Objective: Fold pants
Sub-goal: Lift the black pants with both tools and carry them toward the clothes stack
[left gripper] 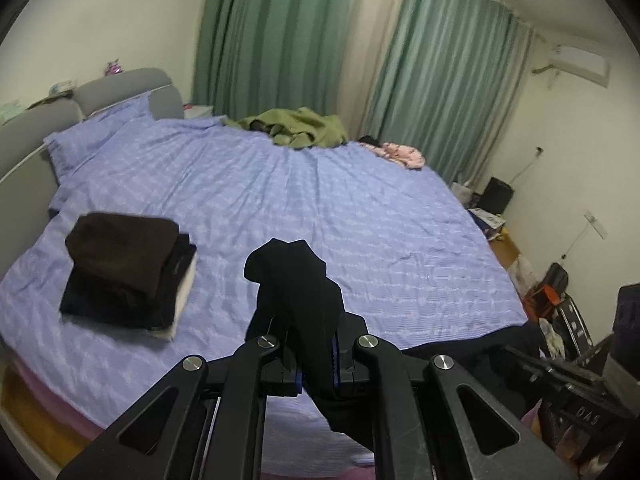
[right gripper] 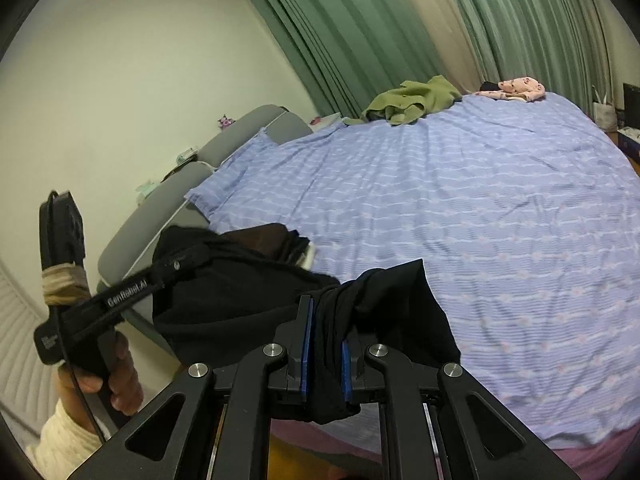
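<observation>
We see the bed (left gripper: pixel 360 208) filling most of both views, spread with a lilac sheet that has pale wavy stripes and a few creases. Behind it hang green curtains (left gripper: pixel 276 32), and a grey headboard (left gripper: pixel 120 88) curves along the far left side. On the sheet's far edge lies a crumpled olive garment (left gripper: pixel 304 128), with a small pink cloth (left gripper: pixel 402 154) near it to the right. Nearer to us on the left sits a stack (left gripper: pixel 128 272) of folded clothes, brown on top, dark layers below and something white at the bottom. The pants (right gripper: pixel 248 300) are black and hang in the air above the near edge of the bed, stretched between the two tools (no part of them that we can see rests on the sheet). Our left gripper (left gripper: pixel 316 354) has its jaws drawn nearly together on a bunch of the black cloth, which pokes up past the tips and droops below them. Our right gripper (right gripper: pixel 326 354) is likewise pinched tight on a gathered fold, the blue pads pressing it from both sides. In the right view the left tool shows at the left edge, held by a hand (right gripper: pixel 116 376) in a cream sleeve (right gripper: pixel 64 440), with the black cloth sagging between the two grips.
</observation>
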Demonstrator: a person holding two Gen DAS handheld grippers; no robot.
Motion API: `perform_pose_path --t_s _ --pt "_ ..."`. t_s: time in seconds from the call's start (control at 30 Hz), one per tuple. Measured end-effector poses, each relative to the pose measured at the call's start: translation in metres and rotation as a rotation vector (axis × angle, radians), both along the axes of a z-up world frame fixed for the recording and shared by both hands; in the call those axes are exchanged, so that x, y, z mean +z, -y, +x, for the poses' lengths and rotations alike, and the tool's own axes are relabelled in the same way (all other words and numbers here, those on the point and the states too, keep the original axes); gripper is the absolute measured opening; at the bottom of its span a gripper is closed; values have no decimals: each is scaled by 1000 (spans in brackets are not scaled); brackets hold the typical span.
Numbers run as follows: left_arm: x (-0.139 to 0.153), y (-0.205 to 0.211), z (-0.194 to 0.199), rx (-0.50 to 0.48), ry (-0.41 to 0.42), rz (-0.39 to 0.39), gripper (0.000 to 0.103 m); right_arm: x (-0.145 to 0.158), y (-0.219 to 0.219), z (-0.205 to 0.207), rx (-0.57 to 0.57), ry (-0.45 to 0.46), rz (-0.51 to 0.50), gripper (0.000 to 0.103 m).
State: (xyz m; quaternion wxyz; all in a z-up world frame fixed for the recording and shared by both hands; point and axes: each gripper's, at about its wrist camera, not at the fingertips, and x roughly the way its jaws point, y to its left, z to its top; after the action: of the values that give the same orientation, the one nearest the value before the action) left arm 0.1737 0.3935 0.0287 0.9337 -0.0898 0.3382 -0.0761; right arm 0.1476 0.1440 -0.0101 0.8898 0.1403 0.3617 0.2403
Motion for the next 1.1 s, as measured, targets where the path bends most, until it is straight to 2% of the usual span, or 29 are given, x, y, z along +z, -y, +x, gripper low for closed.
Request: perform_pose_path --t_s 0.13,0.27,0.43,0.57,0.7,0.9,1.03,1.1 --pt "7 -48 11 -50 -9 11 11 -7 -52 -9 -86 -47 33 12" --pt "12 -93 20 -66 -26 -6 11 0 -101 -3 -99 -62 51 12" --pt "24 -142 34 -28 -12 -79 11 12 -135 10 -68 -36 60 12" --pt "39 -168 48 5 0 -98 11 18 -156 27 -52 -17 110 12" --pt "51 -187 70 -21 40 -47 11 27 -182 40 -53 30 89 12" --pt "58 -232 127 -127 75 -46 10 37 -234 66 -115 84 57 12" --pt "58 -264 180 -272 88 -36 11 38 -274 79 -234 120 49 12" --pt "58 -278 207 -342 66 -17 11 38 -300 85 -327 134 37 12"
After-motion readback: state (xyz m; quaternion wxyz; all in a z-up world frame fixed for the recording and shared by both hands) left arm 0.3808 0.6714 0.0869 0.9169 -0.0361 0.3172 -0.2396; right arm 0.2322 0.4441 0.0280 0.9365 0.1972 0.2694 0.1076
